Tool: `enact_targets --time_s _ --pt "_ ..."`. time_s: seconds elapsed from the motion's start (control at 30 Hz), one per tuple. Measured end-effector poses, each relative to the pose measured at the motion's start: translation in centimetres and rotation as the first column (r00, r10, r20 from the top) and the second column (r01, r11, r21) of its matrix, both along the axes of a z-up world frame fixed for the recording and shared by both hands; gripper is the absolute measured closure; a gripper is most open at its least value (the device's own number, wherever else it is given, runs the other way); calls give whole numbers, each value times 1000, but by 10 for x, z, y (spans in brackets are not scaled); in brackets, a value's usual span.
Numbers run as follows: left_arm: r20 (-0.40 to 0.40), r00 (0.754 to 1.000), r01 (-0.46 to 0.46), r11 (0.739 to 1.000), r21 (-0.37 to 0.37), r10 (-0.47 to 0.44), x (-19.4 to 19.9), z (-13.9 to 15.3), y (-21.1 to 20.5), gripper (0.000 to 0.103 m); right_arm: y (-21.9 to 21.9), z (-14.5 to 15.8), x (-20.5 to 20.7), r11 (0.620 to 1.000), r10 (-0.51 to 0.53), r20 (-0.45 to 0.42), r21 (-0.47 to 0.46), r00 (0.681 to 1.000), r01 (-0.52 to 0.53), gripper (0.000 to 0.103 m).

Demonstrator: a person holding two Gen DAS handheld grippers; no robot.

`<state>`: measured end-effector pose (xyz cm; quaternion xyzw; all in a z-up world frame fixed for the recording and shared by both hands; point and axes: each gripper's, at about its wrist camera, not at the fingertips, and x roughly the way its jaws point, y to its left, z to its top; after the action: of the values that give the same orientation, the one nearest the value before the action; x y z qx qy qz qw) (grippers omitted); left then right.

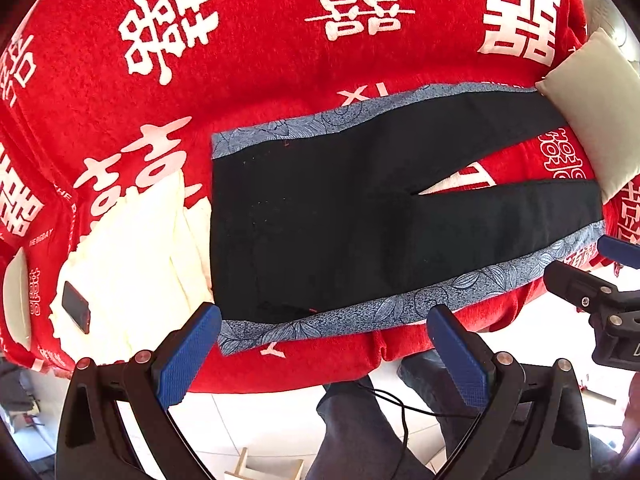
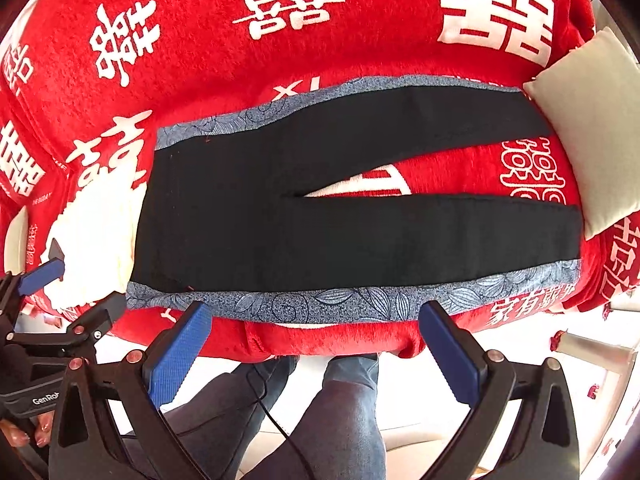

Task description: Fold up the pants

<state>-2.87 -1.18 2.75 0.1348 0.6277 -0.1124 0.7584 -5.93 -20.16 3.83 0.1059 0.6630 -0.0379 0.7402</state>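
Black pants (image 1: 340,216) with blue floral side stripes lie flat on a red blanket (image 1: 260,60), waist to the left, the two legs spread in a V to the right; they also show in the right wrist view (image 2: 320,224). My left gripper (image 1: 324,356) is open and empty, hovering over the near blanket edge by the waist end of the near stripe. My right gripper (image 2: 316,356) is open and empty over the near edge below the near leg; it also shows at the right edge of the left wrist view (image 1: 592,280). The left gripper appears at the left of the right wrist view (image 2: 64,288).
A cream folded cloth (image 1: 140,264) with a dark phone (image 1: 75,306) on it lies left of the waist. A beige pillow (image 1: 592,108) covers the far leg's end at the right. The person's legs (image 2: 344,408) and a cable are on the white floor below.
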Motion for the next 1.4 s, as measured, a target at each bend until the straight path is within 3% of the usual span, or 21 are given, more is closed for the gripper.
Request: enact_targets --time_s 1.4 --pt "25 999 -31 998 54 30 -13 5 -10 0 -11 1 -4 999 40 4 1 999 -40 0"
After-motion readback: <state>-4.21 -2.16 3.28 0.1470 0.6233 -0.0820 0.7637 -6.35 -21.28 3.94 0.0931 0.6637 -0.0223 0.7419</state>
